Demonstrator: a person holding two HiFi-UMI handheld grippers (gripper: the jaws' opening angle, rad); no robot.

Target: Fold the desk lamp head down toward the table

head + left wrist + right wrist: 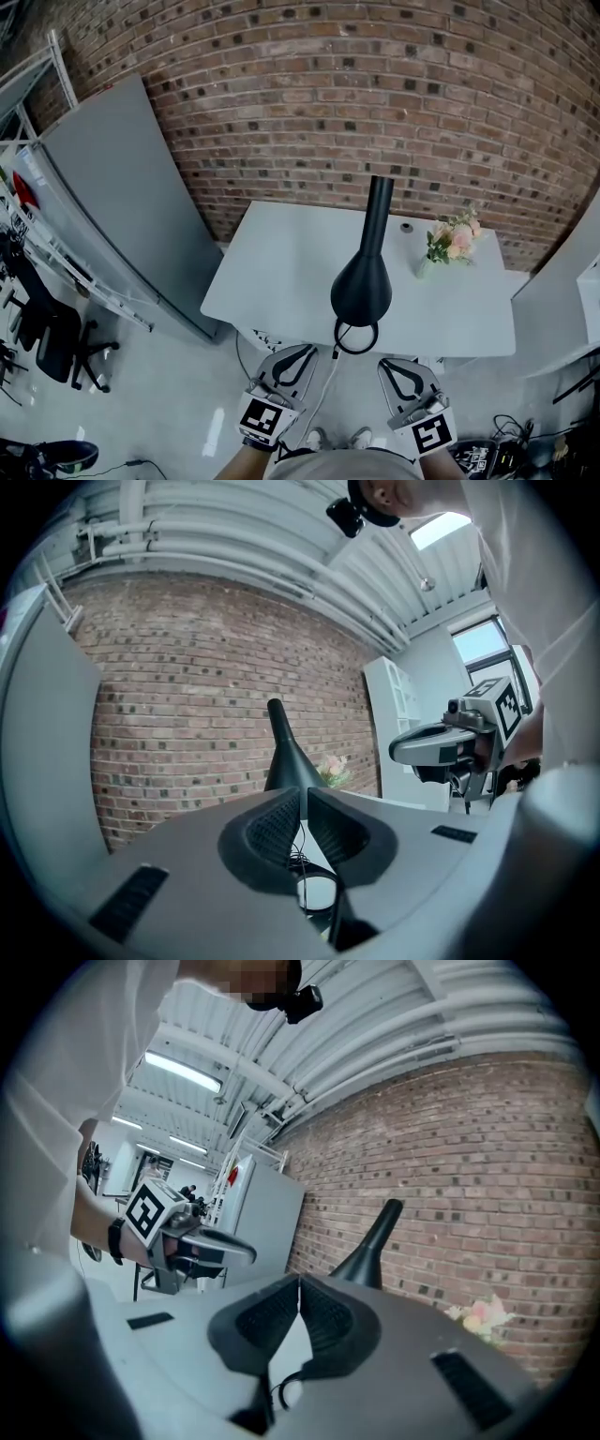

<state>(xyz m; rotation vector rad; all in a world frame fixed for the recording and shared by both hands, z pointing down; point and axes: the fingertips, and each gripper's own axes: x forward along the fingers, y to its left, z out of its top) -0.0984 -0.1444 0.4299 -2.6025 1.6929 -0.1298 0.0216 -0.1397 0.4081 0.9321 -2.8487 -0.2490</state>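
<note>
Desk lamp (362, 281): matte black, with a teardrop head tapering to a slim neck, at the near edge of the smooth white table (281, 272). It lies at 1 o'clock from my left gripper (302, 352) and 11 o'clock from my right gripper (391, 366), touching neither. Both grippers' ribbed pads are closed together and hold nothing.
</note>
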